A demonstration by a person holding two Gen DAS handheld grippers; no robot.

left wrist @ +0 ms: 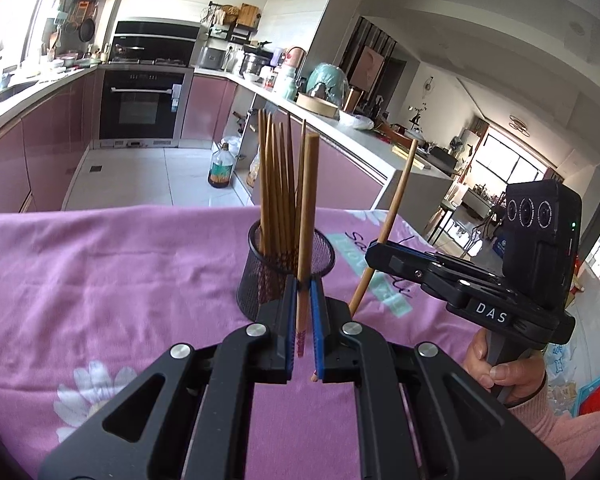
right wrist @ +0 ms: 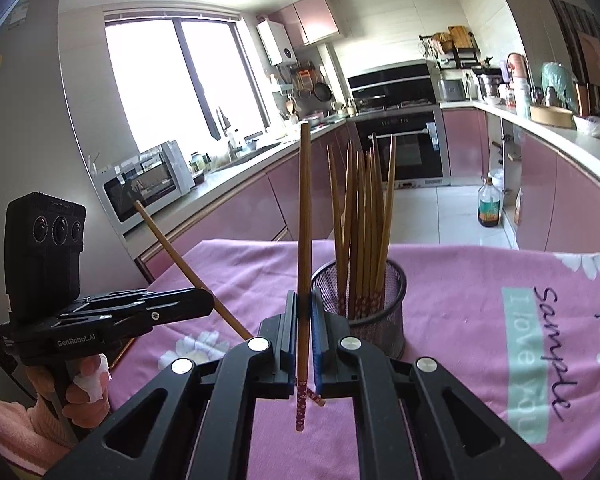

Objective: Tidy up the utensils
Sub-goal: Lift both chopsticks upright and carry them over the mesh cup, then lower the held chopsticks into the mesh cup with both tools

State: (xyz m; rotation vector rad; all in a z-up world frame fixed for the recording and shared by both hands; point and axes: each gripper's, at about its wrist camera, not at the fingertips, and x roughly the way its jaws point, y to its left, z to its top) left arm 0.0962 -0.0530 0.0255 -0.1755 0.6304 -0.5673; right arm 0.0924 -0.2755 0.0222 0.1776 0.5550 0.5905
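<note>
- The black mesh cup [left wrist: 286, 270] stands upright on the surface, on its pink flowered cloth [left wrist: 100, 280]; a bundle of brown chopsticks [left wrist: 278, 184] stands inside it.
- The left tool [left wrist: 303, 286] is just in front of the cup, its blue pads pressed against a single upright chopstick [left wrist: 309, 208] whose patterned end hangs below them.
- The right tool [right wrist: 303, 300] is just left of the cup in its own view, clamped on another upright chopstick [right wrist: 304, 240].
- Seen from the left camera, the right tool sits to the right of the cup, its chopstick tilted.
</note>
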